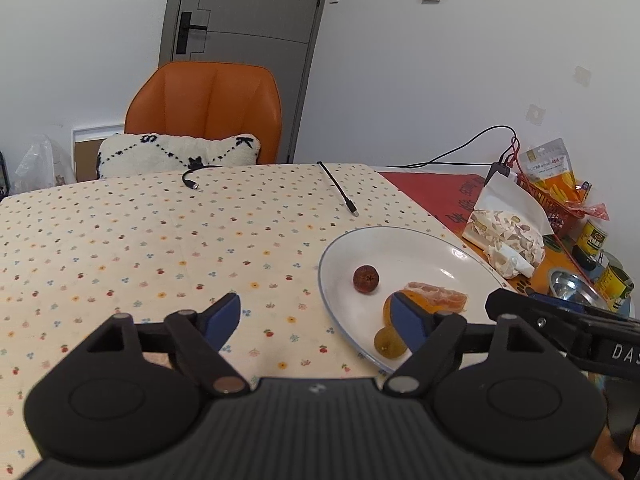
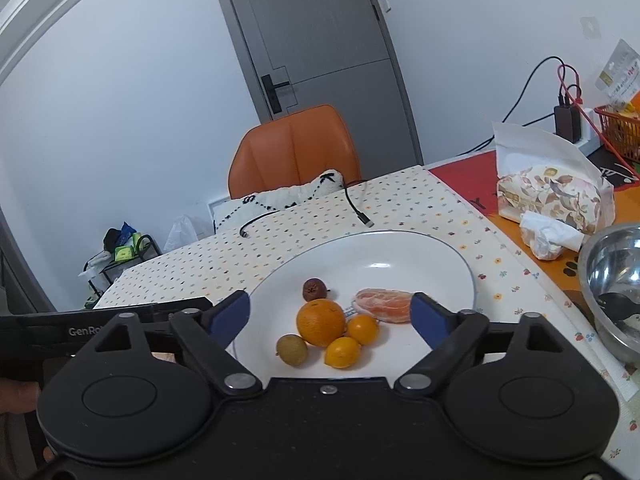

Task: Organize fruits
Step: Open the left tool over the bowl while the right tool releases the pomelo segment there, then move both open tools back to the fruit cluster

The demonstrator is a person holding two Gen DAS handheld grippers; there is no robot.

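Both the left gripper [image 1: 316, 320] and right gripper [image 2: 330, 316] hover spread wide, holding nothing, near the white plate [image 2: 400, 252]; on that plate sit an orange [image 2: 320, 322], two kumquats [image 2: 343, 352] and peeled segments [image 2: 384, 306]

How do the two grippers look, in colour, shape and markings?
Both are alike. The left gripper and the right gripper each have a matte black ribbed body, two round black discs, black link arms with silver pivot pins, and blue pads on the fingers. White lettering runs along their sides: "GenRo" shows on the left one and "DA" on the right. No cables show on either.
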